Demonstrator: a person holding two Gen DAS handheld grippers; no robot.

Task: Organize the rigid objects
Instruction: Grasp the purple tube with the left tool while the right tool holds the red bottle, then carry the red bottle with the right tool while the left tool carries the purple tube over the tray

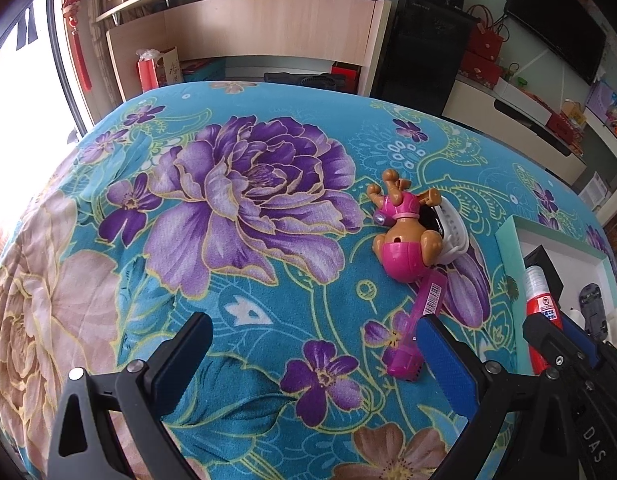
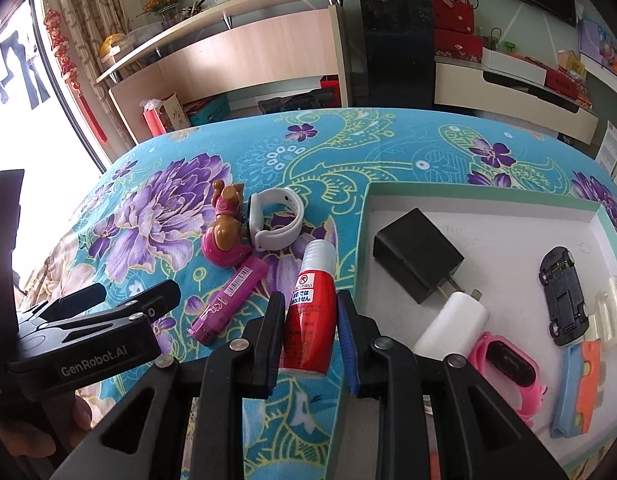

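Tray (image 2: 600, 216) already holds two chargers, toy car and pink band, right gripper (image 2: 310, 320) clamps the red bottle (image 2: 308, 312) beside its edge, left gripper (image 1: 314, 344) gapes empty; toy dog (image 2: 222, 232), watch (image 2: 274, 218) and lighter (image 2: 228, 300) remain on the cloth.

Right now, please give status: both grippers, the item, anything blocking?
Right gripper shut on red glue bottle, beside the tray. Left gripper open, empty. Black charger and white plug sit near the tray's edge.
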